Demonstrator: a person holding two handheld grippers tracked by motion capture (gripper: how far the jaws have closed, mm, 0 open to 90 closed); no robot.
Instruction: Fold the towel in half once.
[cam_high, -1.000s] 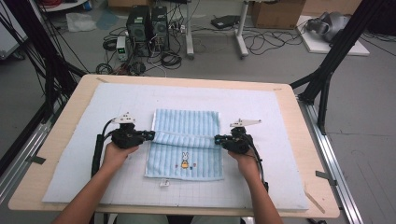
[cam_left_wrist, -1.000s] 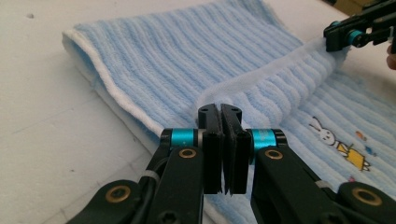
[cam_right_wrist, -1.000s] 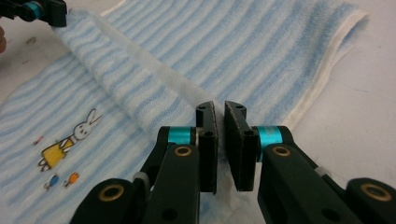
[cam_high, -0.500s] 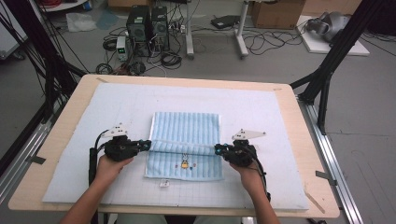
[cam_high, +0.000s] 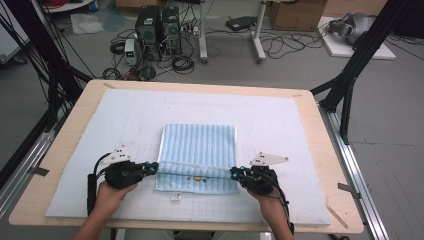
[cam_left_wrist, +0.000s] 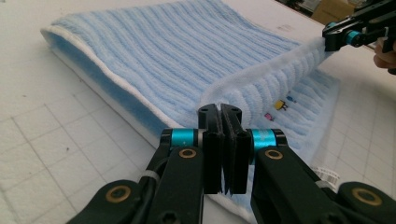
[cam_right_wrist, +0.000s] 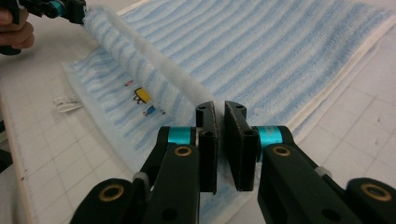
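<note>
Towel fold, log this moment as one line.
left claw: shut on towel | right claw: shut on towel | towel edge: lifted between them

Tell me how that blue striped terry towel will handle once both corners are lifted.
The blue striped terry towel is probably floppy: its held edge sags between the left gripper and the right gripper. Likely light and unlikely to slip, given its fuzzy pile.

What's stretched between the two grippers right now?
The towel's lifted edge, pinched by left gripper and right gripper, spans between them in the high view.
</note>
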